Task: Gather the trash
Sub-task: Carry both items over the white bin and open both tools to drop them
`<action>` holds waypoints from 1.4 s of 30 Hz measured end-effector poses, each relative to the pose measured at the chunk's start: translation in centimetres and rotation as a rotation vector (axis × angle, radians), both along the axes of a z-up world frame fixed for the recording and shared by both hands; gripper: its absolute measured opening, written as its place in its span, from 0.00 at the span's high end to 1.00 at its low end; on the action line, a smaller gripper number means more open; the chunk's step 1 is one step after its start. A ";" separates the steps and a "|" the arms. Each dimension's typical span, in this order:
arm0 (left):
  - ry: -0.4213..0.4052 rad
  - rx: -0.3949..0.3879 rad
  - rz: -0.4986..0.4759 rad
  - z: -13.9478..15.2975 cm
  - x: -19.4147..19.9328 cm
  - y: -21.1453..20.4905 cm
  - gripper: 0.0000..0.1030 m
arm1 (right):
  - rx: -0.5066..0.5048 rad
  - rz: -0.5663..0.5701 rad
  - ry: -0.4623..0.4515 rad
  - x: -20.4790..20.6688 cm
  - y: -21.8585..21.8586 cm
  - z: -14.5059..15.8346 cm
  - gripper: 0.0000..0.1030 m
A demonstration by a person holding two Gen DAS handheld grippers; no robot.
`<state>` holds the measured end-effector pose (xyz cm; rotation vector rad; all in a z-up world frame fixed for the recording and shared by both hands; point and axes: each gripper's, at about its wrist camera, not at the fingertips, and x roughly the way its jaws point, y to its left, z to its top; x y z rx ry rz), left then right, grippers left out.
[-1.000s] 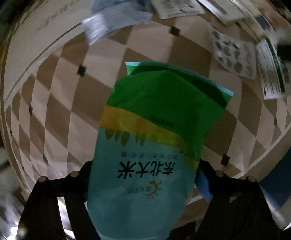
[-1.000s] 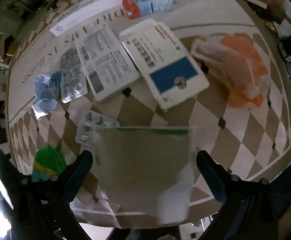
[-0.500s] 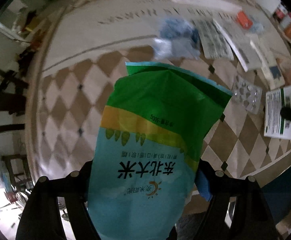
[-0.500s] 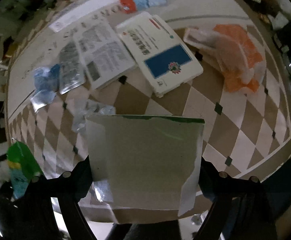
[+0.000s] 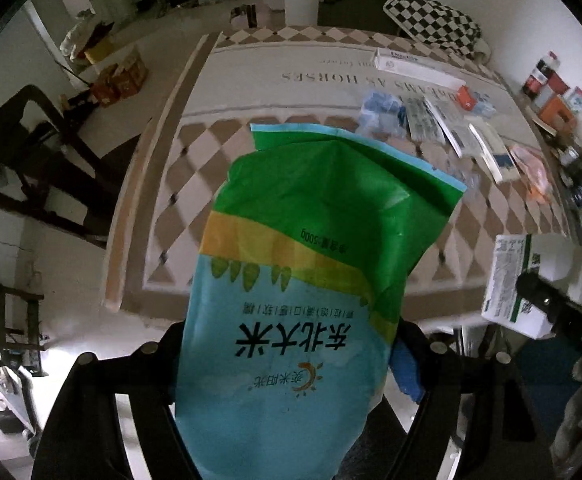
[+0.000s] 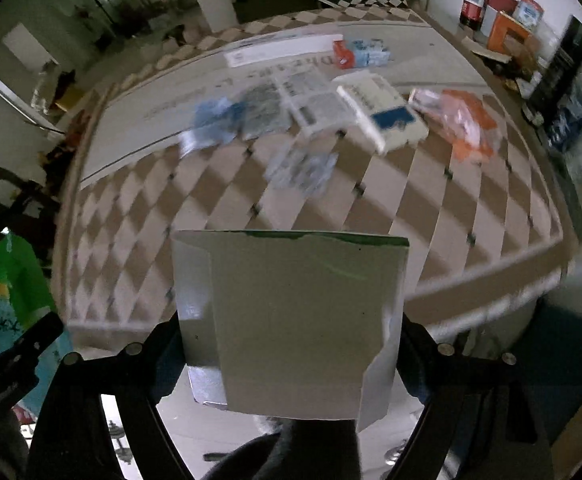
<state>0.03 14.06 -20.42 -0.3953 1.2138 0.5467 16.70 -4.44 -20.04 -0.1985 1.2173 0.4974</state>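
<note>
The rice bag (image 5: pixel 299 280), green at the top, yellow-banded and light blue below with dark printed characters, is clamped in the left gripper (image 5: pixel 287 364), whose 2 black fingers press on its lower sides; the bag stands up ahead of the gripper and fills the middle of the left wrist view. In the right wrist view the same bag shows far off to that gripper's left, beside a black piece of the other tool.

The right gripper (image 6: pixel 291 344) is closed on a flattened cardboard box (image 6: pixel 291 320), grey-white on the face toward the camera, with a thin green edge along its top and a torn lower right corner. It is held flat and upright between the 2 fingers. From the left gripper this box appears low on the right, showing a printed white side with a green stripe.

Both held items are above the near edge of a table (image 6: pixel 443 208) covered in a brown-and-cream diamond pattern, which lies ahead of and below both grippers. The remaining trash sits farther ahead on it: a blurred blister pack (image 6: pixel 303 168) straight ahead of the right gripper, a crumpled blue wrapper (image 6: pixel 211 120) ahead to its left, printed leaflets (image 6: pixel 311 100) beyond, a white box with a blue panel (image 6: pixel 383 116) ahead to the right, and an orange-and-white plastic bag (image 6: pixel 459 124) farther right. A long white box (image 6: pixel 279 50) and a small orange-and-blue carton (image 6: pixel 359 54) lie at the far end.
</note>
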 end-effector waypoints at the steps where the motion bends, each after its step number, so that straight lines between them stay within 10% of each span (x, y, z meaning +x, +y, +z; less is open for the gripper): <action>1: -0.002 -0.009 -0.005 -0.2 -1.7 -0.2 0.26 | 0.006 -0.001 0.005 -1.7 0.0 -0.2 0.15; 12: 0.131 -0.238 0.014 -12.7 -11.2 -0.8 0.26 | -0.052 -0.007 0.211 -17.2 -2.2 -10.5 0.15; 22: 0.216 -0.565 0.072 -38.7 -10.9 0.7 0.20 | -0.124 0.004 0.397 -19.1 -1.8 -33.2 0.15; 27: 0.243 -0.594 0.098 -47.0 -11.5 1.7 0.03 | -0.110 0.004 0.449 -17.9 0.6 -44.7 0.13; 33: 0.245 -0.418 0.126 -49.0 -13.0 2.5 0.03 | -0.079 0.051 0.540 -18.3 3.1 -54.2 0.00; 37: 0.269 -0.243 0.123 -47.8 -13.7 2.3 0.03 | -0.131 0.103 0.491 -19.5 3.6 -55.1 0.00; 42: 0.296 -0.234 0.133 -45.6 -15.6 2.0 0.03 | -0.278 0.148 0.389 -21.2 3.8 -53.6 0.00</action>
